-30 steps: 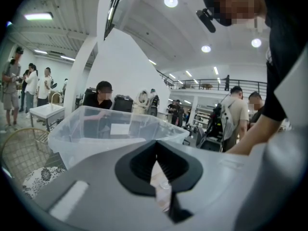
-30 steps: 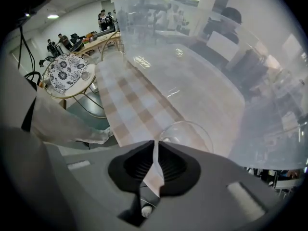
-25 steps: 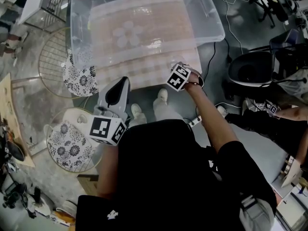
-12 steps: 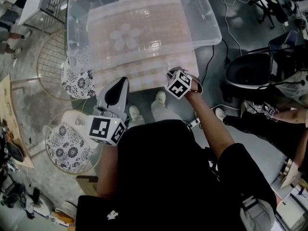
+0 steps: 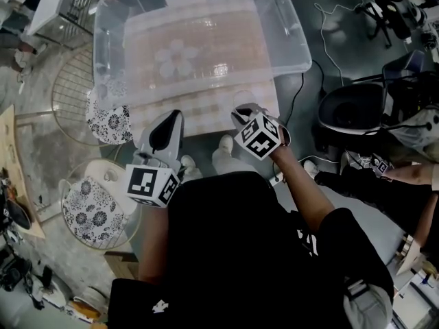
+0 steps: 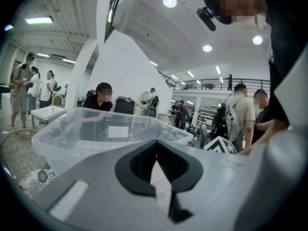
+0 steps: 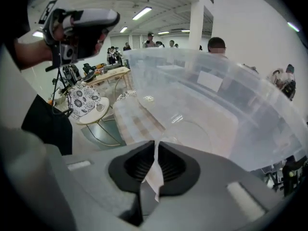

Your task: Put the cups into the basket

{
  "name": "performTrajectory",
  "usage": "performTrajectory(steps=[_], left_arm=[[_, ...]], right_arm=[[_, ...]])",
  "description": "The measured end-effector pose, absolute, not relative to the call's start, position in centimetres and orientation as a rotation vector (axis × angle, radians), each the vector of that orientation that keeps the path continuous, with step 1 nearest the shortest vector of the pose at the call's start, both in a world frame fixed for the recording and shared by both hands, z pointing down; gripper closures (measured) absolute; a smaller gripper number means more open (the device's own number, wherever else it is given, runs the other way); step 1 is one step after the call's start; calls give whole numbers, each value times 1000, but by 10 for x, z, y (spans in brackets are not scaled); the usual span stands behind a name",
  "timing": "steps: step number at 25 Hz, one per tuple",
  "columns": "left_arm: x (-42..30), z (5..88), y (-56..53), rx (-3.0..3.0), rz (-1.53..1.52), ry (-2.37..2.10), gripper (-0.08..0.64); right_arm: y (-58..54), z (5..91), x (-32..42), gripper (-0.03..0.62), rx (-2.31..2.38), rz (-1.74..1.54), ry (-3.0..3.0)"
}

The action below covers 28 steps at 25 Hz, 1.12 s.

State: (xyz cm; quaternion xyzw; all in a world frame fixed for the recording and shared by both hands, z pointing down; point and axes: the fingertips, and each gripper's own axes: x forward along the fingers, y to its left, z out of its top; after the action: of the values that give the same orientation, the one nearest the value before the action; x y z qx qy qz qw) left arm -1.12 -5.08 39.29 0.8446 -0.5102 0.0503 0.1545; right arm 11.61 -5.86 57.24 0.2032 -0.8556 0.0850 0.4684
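Note:
A big clear plastic bin (image 5: 291, 29) stands on a table with a checked cloth (image 5: 206, 118). Several clear cups (image 5: 177, 57) sit together on its floor like a flower. My right gripper (image 5: 240, 112) hangs at the bin's near right corner, outside the wall, jaws shut on the rim of another clear cup (image 5: 245, 100). In the right gripper view that cup (image 7: 197, 136) shows just past the jaws (image 7: 155, 146), in front of the bin (image 7: 231, 95). My left gripper (image 5: 168, 117) is shut and holds nothing, at the table's near edge; its own view faces the bin (image 6: 96, 134).
Two round wire side tables with patterned cushions (image 5: 92, 211) (image 5: 106, 118) stand to the left. A black chair (image 5: 350, 108) and a floor cable (image 5: 302, 88) lie to the right. A person's feet (image 5: 223, 146) are under the table edge. Other people stand around the room.
My right gripper has drawn back from the bin's corner toward the person, still shut on the clear cup. The left gripper has stayed where it was.

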Motion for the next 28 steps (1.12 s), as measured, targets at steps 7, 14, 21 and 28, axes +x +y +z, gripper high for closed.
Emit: performTrajectory(steps=[7,14,21,28], left_arm=[[-4,388,-62,2426,126,-1483,554],[8,377,-73,2466,116,-1481,554],[12,370,-80,2475,109,-1494,554],[8,365,-84,2445,58,-1495,554]], right_arm=[[-54,515,118,568,532,174,-2219],[-48,450,122,569,563,137,-2328],[-57,381,122,569,620,81,-2453],[-100,342,109,569,672,-18,-2506]])
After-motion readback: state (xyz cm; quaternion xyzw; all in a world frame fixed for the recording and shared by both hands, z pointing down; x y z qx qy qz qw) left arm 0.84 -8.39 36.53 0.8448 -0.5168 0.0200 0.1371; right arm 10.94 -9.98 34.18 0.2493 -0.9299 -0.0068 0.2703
